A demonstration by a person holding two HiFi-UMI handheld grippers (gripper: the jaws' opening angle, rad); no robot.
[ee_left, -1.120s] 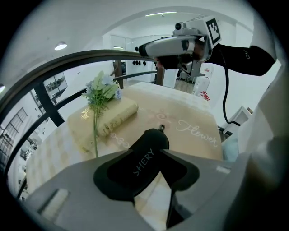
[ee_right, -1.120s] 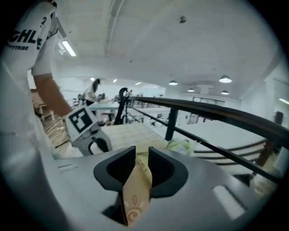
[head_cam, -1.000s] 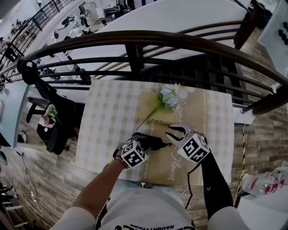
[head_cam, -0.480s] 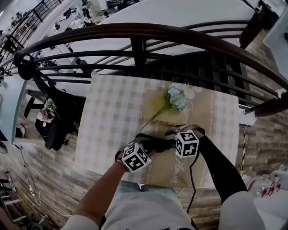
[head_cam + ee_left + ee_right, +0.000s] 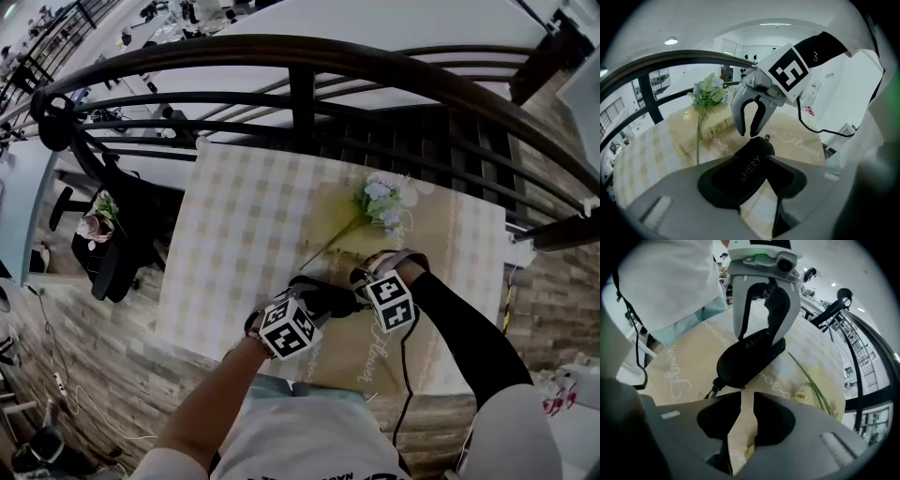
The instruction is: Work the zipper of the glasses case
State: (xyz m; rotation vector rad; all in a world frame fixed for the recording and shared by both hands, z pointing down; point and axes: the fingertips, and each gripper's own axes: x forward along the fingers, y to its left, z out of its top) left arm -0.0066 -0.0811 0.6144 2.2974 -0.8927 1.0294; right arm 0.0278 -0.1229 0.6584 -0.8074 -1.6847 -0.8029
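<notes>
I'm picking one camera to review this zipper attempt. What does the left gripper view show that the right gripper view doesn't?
Only the left gripper view: the right claw from outside, under its marker cube, tips poised over the far end of the glasses case; the flower blossoms.
Only the right gripper view: the left claw clamped across the case, the person's white shirt, and the right claw's own pads, apart with nothing between, having just been closing.
Both: the black case with its zipper pull, the flower stem, the lettered paper.
</notes>
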